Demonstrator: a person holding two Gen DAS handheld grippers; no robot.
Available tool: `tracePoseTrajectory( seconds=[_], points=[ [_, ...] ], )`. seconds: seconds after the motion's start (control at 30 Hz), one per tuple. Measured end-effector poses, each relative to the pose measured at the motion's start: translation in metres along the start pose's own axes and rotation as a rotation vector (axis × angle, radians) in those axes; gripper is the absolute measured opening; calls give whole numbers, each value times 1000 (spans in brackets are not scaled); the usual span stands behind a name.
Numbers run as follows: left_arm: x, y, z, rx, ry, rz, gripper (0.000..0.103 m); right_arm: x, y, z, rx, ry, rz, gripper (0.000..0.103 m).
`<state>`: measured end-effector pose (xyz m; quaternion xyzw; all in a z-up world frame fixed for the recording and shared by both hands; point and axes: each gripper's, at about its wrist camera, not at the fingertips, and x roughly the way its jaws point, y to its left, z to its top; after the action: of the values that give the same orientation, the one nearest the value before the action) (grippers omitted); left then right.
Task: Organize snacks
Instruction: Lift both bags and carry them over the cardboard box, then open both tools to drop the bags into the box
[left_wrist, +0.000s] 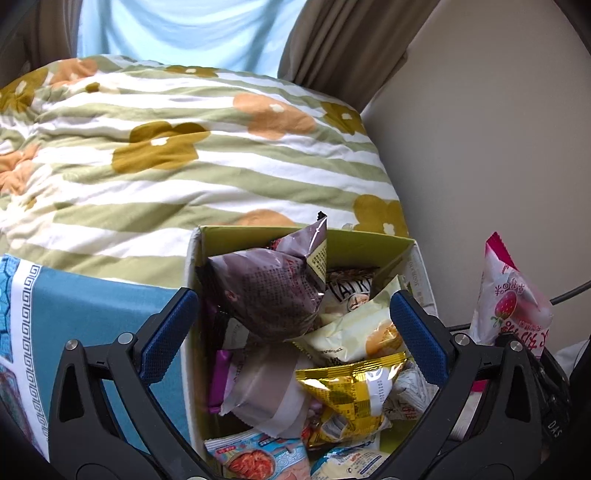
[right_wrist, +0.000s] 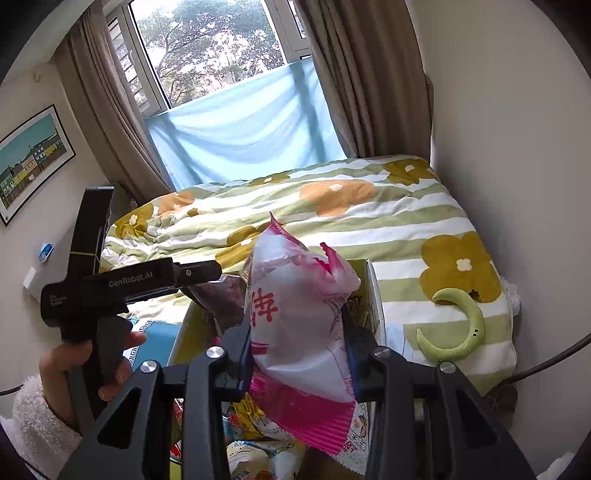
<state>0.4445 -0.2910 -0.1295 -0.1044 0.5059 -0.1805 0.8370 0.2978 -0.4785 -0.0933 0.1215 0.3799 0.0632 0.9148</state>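
An open cardboard box (left_wrist: 373, 240) with a yellow-green inside holds several snack packets: a brown-purple packet (left_wrist: 273, 291) on top, a gold packet (left_wrist: 351, 398) and a pale cream one (left_wrist: 354, 332). My left gripper (left_wrist: 295, 332) is open and empty, its blue pads straddling the box just above the packets. My right gripper (right_wrist: 297, 354) is shut on a pink and white strawberry snack packet (right_wrist: 295, 314), held above the box (right_wrist: 369, 291). The same packet (left_wrist: 513, 299) shows at the right in the left wrist view.
The box stands against a bed with a green-striped floral quilt (left_wrist: 184, 155). A blue patterned box (left_wrist: 74, 332) lies left of the snack box. A green crescent object (right_wrist: 461, 325) rests on the quilt. The wall (left_wrist: 498, 129) is close on the right.
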Motion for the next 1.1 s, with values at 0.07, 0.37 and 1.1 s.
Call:
tracePoseTrajectory(
  seconds=[0.07, 0.37, 1.1],
  points=[
    [-8, 6, -9, -3, -7, 19, 103, 3, 1, 1, -3, 8, 11, 36],
    [-55, 35, -46, -23, -39, 93, 103, 21, 16, 16, -51, 43, 85, 36],
    [-155, 48, -123, 54, -138, 158, 103, -17, 38, -19, 13, 1, 29, 86]
  ],
)
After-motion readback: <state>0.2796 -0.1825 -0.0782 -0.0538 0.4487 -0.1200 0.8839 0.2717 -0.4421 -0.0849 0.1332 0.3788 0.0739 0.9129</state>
